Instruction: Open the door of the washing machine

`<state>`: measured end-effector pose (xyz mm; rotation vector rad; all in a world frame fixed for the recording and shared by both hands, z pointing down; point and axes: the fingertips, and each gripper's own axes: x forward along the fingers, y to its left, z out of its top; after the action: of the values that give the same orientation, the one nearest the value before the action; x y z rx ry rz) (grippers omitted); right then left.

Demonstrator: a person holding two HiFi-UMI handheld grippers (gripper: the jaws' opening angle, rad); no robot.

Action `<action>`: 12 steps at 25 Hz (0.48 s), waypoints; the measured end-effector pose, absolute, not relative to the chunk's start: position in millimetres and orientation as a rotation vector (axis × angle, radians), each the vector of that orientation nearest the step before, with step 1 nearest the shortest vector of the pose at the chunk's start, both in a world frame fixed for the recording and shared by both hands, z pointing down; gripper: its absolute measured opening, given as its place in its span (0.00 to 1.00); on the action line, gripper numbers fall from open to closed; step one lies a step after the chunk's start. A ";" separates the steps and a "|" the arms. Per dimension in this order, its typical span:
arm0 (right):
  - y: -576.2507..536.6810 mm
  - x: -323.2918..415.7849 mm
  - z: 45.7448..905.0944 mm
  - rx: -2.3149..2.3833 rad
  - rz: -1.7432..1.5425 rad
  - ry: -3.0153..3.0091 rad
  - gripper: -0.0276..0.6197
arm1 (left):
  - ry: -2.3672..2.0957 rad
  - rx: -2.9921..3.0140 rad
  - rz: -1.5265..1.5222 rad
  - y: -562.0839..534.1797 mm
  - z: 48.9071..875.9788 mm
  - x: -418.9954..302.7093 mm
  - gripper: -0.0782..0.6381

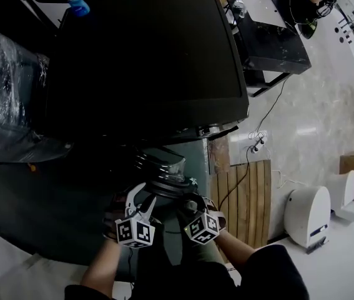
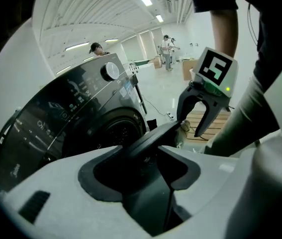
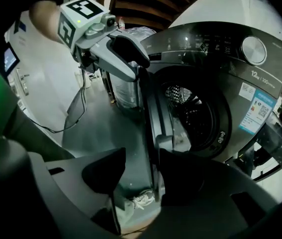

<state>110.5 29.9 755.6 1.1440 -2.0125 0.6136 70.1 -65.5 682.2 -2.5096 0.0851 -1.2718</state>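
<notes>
The washing machine (image 1: pixel 145 55) stands directly in front of the person, its dark top seen from above in the head view. Its door (image 3: pixel 153 118) is already swung out from the front and points toward the person, so only its thin edge shows. Behind it the round opening with the drum (image 3: pixel 193 108) is uncovered, so I judge the task is nearly or fully done. The left gripper (image 2: pixel 145 148) has its tongs pressed together on the rim of the door, high on the edge. This seems to be the hold that pulls, because the rim is thin enough to fit between the pads. The right gripper (image 3: pixel 141 172) is lower on the same edge with its tongs spread, one pad on each side of the door. The pad on the machine side is just beside the door and the other is apart from it, so it only straddles the edge, perhaps to guide it. Several things are hard to read. The head view is very dark around the door, and I cannot find the hinge or handle there. In the left gripper view the pads and the rim are all black and merge, so where exactly they touch is unclear. How wide the door stands open I cannot tell, because every view sees it edge-on. A shoe (image 3: pixel 140 201) shows below the door, half hidden by the gripper body.
</notes>
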 end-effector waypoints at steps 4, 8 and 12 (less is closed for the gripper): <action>38.5 82.1 729.5 1.148 0.646 -2.063 0.39 | 0.203 -2.645 -1.280 -57.0 674.6 46.2 0.42; 40.0 63.3 691.9 1.204 0.650 -2.120 0.38 | 0.415 -2.826 -1.279 -52.9 668.1 17.1 0.42; 32.5 61.2 663.2 1.312 0.659 -2.111 0.37 | 0.547 -2.921 -1.299 -49.1 669.6 -19.9 0.42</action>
<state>61.2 32.5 663.2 1.3117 -2.1108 0.6588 -19.9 -49.1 669.6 -2.9210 0.5467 -1.2986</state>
